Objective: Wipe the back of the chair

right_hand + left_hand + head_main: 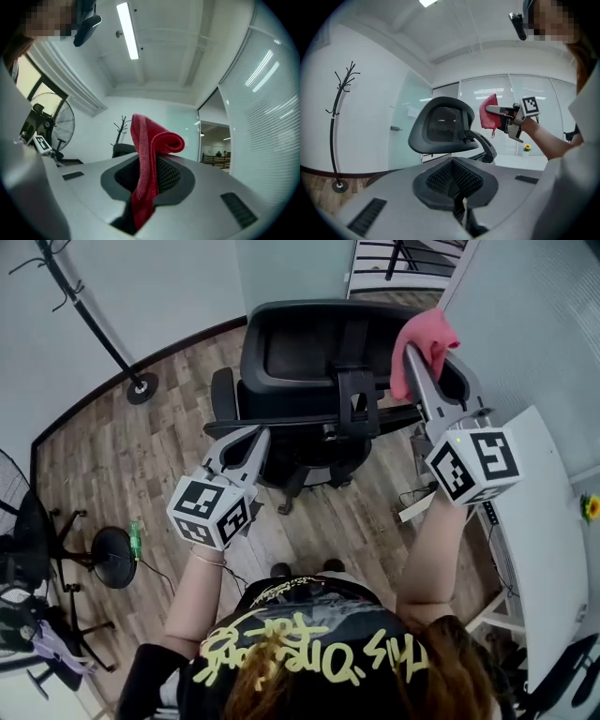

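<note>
You stand behind the black chair (302, 351) and look down on it from above. Your right gripper (414, 358) is held up high, and its jaws pinch a pink-red cloth (427, 337). The cloth sticks up out of the jaws and folds over at the top, as the right gripper view shows (148, 159). It hangs by the top right edge of the chair's back. You cannot tell from these views if the cloth touches the chair. In the left gripper view the cloth (488, 112) sits just to the right of the chair's headrest (440, 125), with a small gap showing between them. Your left gripper (253, 439) is lower down, near the left side of the chair, behind the back. Its jaws are pressed together and nothing is between them (455, 187). It does not touch the chair. The chair stands on a wood floor (122, 465). A tall black coat stand (94, 320) is well off to the left, near the wall. A round fan (14, 512) is at the far left edge. A white worktop (548, 512) runs along your right side, and a small yellow flower (590, 507) sits on it.
</note>
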### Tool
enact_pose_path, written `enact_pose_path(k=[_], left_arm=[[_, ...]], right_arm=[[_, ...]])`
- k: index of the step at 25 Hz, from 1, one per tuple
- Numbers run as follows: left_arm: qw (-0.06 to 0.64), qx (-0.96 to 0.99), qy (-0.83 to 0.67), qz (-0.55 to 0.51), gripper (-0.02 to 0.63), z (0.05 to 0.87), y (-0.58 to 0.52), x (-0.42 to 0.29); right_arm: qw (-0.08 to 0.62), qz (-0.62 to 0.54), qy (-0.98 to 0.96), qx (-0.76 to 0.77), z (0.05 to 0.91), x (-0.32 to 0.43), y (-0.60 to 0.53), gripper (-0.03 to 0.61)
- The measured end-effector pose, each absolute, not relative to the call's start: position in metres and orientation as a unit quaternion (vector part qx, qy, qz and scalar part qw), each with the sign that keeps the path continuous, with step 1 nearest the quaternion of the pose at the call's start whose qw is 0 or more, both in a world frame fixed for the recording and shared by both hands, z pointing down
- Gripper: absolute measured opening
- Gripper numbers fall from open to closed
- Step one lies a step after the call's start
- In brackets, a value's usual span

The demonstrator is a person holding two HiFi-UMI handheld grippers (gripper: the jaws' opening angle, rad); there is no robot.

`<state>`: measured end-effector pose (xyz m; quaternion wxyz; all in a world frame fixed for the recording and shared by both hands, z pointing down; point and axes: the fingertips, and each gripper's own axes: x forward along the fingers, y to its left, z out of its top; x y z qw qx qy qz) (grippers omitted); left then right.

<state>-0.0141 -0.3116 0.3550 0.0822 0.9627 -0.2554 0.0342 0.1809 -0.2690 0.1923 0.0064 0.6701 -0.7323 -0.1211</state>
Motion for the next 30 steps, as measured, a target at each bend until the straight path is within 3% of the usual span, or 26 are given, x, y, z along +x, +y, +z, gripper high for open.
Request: enact_pose_path(k=[8, 17, 23, 30], left_arm=[[0.088, 0.953, -0.287, 0.029, -0.007, 0.358, -0.299, 0.007], [0.090, 0.945, -0.312, 0.029, -0.007, 0.360, -0.283, 0.024], [0.089, 0.941, -0.324, 0.034, -0.006, 0.364, -0.279, 0.024], [0.092, 0.940, -0.327, 0.032, -0.007, 0.365, -0.282, 0.019]], right_arm=[[0.096, -0.117, -0.672, 0.725, 0.244, 0.286, -0.281, 0.061], [0.185, -0.106, -0.689, 0.693, 0.303, 0.305, -0.319, 0.061], [0.126, -0.045, -0.718, 0.683, 0.318, 0.298, -0.324, 0.061], [0.134, -0.031, -0.724, 0.676, 0.320, 0.286, -0.321, 0.063]])
